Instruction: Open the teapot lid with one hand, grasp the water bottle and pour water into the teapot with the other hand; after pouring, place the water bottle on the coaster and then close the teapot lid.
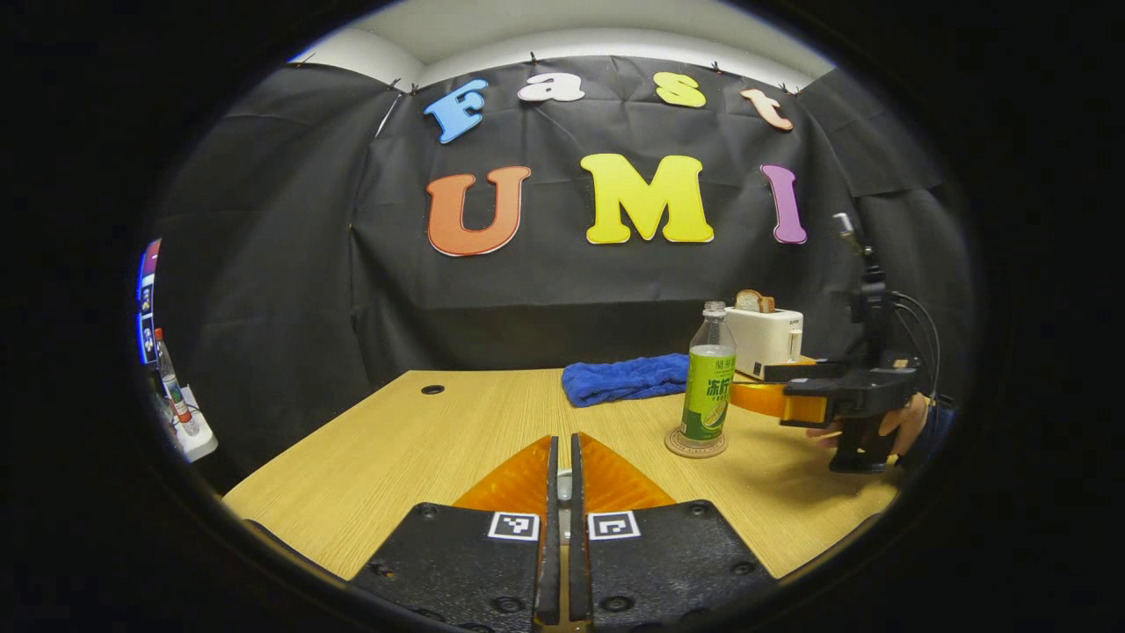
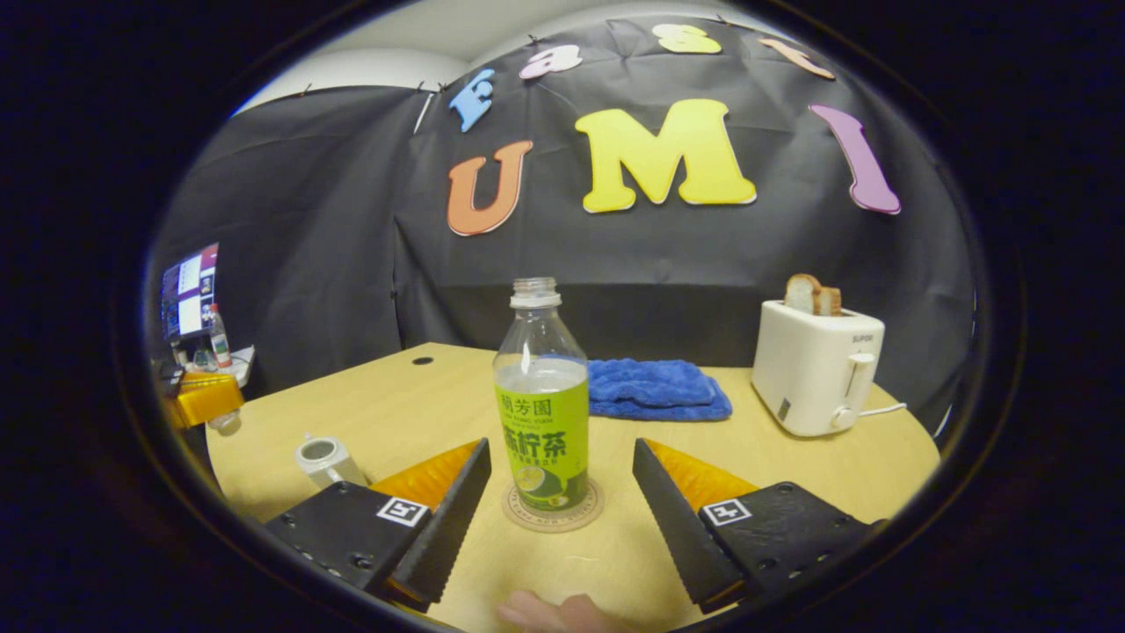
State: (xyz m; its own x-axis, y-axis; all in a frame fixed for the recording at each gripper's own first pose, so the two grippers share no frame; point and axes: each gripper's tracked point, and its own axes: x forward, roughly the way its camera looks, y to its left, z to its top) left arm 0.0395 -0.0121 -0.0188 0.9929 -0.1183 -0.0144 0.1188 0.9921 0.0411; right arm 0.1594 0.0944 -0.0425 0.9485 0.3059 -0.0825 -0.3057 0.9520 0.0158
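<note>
Looking along my right gripper [image 2: 562, 492], I see its fingers spread wide either side of the water bottle [image 2: 542, 413], which stands upright on the coaster [image 2: 552, 516]. My left gripper [image 1: 563, 475] is nearly closed. The teapot [image 2: 323, 459] sits open-topped on the table [image 2: 413, 396].

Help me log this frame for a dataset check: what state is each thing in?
water bottle: upright on the coaster, uncapped, partly full.
teapot: lid off, opening bare.
toaster: bread sticking up from the slot.
blue towel: bunched up on the table.
right gripper: open, fingers either side of the bottle, not touching.
left gripper: fingers nearly together; something small sits between them.
</note>
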